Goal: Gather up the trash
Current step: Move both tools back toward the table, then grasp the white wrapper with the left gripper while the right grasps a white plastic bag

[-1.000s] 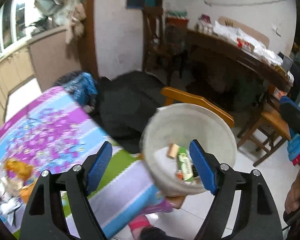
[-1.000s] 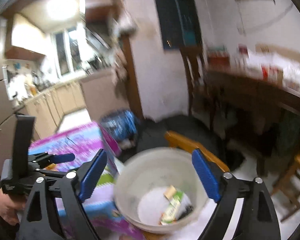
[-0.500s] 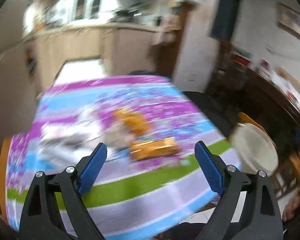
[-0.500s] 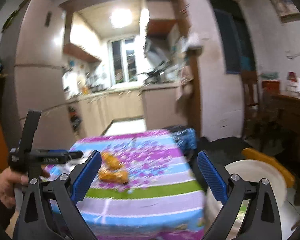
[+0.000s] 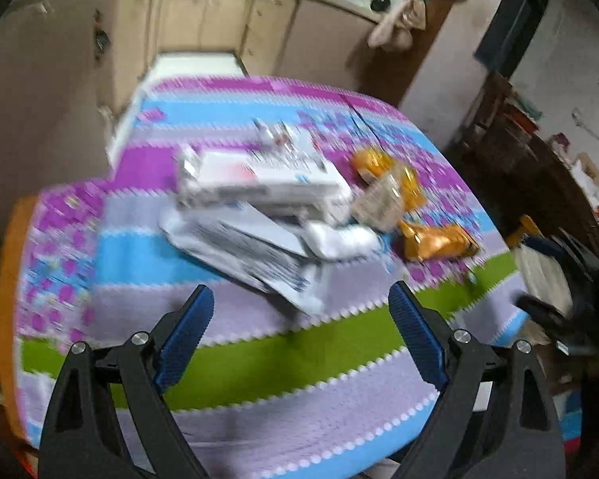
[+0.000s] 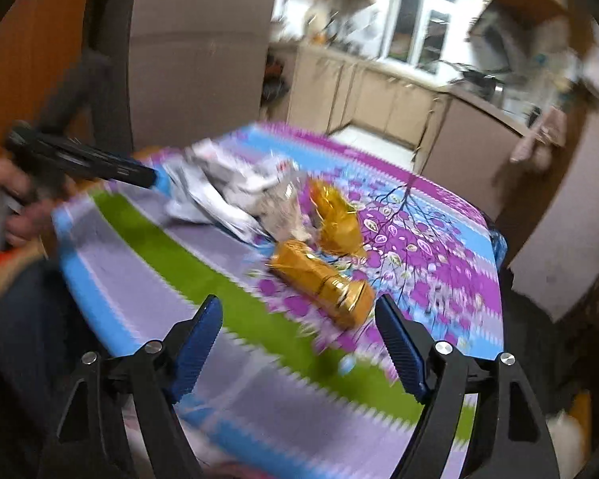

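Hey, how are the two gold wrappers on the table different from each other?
The nearer gold wrapper lies flat and long like a sealed pack; the farther gold wrapper is crumpled and puffed up. The nearer one sits just ahead of the open right gripper; the farther one lies against the white paper pile. Both are shiny foil on the striped tablecloth.

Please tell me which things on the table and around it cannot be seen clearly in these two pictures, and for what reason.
- White paper pile, left wrist view: motion blur hides its print and the count of pieces.
- Clear wrapper, right wrist view: blurred, contents unknown.
- Gold packet: label unreadable.
- Bucket, left wrist view: cut off by the right gripper body.
- Left gripper: open, empty.
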Demonstrator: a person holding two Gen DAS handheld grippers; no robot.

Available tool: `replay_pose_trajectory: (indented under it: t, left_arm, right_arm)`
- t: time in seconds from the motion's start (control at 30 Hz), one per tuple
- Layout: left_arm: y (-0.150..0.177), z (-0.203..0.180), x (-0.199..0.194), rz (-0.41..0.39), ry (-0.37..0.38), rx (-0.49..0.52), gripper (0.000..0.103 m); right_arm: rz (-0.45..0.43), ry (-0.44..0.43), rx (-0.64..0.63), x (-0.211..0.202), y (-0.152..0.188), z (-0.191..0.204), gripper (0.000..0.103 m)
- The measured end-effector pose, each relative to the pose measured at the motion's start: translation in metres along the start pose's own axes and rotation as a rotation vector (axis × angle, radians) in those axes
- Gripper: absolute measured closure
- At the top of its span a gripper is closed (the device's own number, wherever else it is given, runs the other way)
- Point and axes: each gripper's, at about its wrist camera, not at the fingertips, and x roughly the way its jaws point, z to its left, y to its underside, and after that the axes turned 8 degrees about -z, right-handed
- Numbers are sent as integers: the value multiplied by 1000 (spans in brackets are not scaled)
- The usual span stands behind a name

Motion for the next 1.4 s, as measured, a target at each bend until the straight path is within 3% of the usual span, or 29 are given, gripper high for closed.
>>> replay_pose_trajectory:
  t: [0.1,0.2,0.33,0.63,0.9,1.03,1.13,1.2,1.27,1.4]
  left_arm:
    - [10,-10,15,36,28,5,17]
    - [18,-9,18,14,22,-19,24]
    - [14,21,1,-45,-10,-85,25]
    - [15,69,-7,-35,-30,-215,25]
    - [18,86,-5,-34,-54,-250,25]
    - [20,92,-9,-53,-98,-262,25]
    - [19,96,-16,-70,-131,-262,25]
    - [17,95,-19,-74,-138,-264,25]
    - [10,88,-17,-80,-142,-248,15]
    - [-1,70,3,-59,-185,-217,10]
  right_arm:
    - [63,-18,-75,34,-12,-9,24]
    - [21,-95,-57,45,-28,-2,28]
    - [-15,-204,-154,63,-46,43,56]
    - [45,-227,-227,133,-70,71,58]
    - [65,-239,-177,141,-67,85,70]
    - [89,-347,-93,130,-66,107,71]
    - [93,-427,45,120,-67,104,77]
    - [84,-427,155,113,-64,89,79]
    - [64,-385,267,103,-57,64,79]
    - [56,-298,363,90,-41,33,80]
